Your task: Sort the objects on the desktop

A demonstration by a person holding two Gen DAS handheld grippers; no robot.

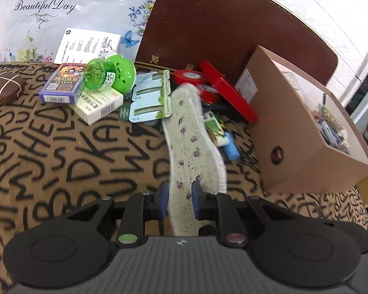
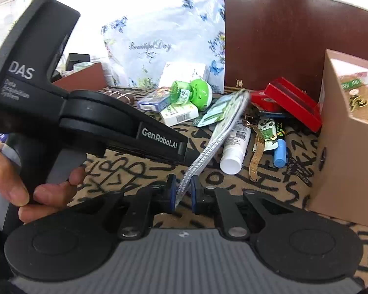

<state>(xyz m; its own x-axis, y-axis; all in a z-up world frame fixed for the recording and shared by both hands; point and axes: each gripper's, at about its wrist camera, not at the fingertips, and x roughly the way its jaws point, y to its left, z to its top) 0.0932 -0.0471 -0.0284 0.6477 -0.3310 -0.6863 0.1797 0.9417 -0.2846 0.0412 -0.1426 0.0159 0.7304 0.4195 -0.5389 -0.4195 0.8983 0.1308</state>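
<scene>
A white floral insole [image 1: 191, 132] is lifted above the lettered cloth. My left gripper [image 1: 179, 196] is shut on its near end. In the right wrist view the insole [image 2: 216, 134] shows edge-on, and the left gripper body [image 2: 85, 112] reaches in from the left. The near end of the insole also sits between the pads of my right gripper [image 2: 183, 191], which are close around it; I cannot tell whether they press on it. Behind lie a green plug-in device [image 1: 110, 73], card boxes [image 1: 61, 83], red tape [image 1: 189, 77] and a red case [image 1: 228, 90].
An open cardboard box [image 1: 306, 132] with small items stands at the right, also in the right wrist view [image 2: 350, 147]. A white tube [image 2: 235, 144], gold watch [image 2: 257, 152] and blue lighter [image 2: 281, 152] lie on the cloth. A brown board [image 1: 220, 24] and floral bag [image 1: 73, 12] stand behind.
</scene>
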